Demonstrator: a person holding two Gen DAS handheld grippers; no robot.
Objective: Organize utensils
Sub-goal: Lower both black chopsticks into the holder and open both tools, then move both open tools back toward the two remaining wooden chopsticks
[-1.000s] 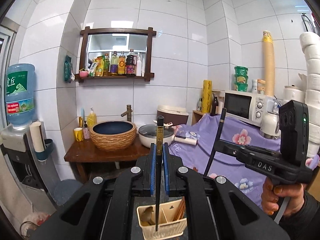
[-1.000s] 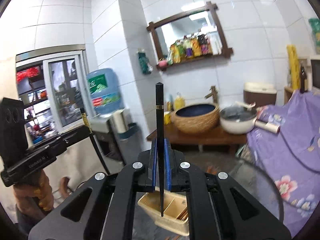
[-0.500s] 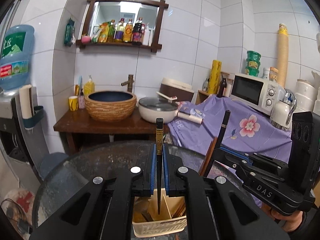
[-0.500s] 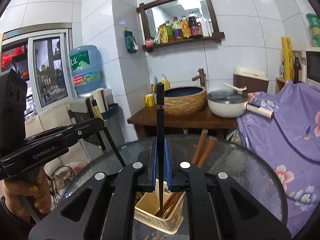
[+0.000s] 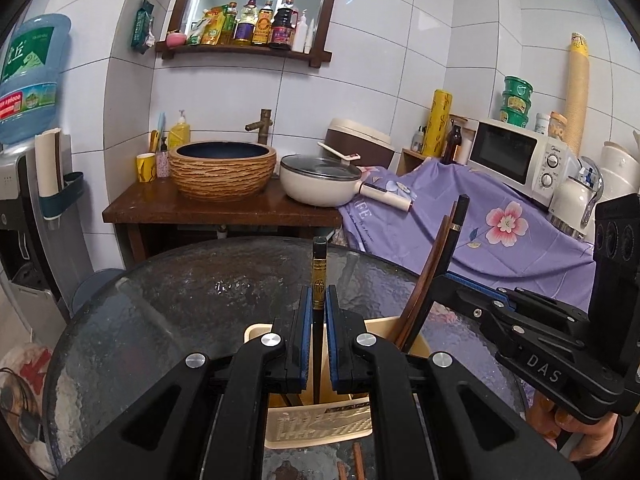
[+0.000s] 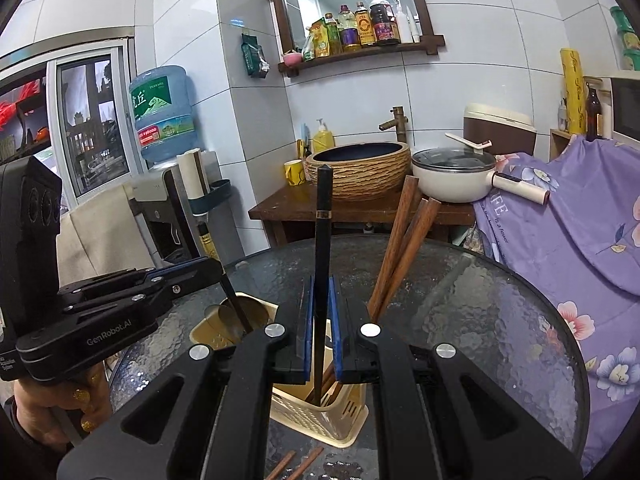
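A lived-in home kitchen is shown. Everything is placed around a bowl-shaped washbasin (image 5: 222, 174) on a wooden stand: a shelf of sauce bottles (image 5: 256, 24) above it, a lidded pan (image 5: 320, 180) just beside it, a microwave (image 5: 516, 156) farther right, a water dispenser bottle (image 5: 28, 76) far left.

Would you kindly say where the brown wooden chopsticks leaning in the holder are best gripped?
Grip the brown wooden chopsticks on their upper shafts, coming from above along their rightward lean. Their lower ends sit in the cream holder, and only the tops stand free.
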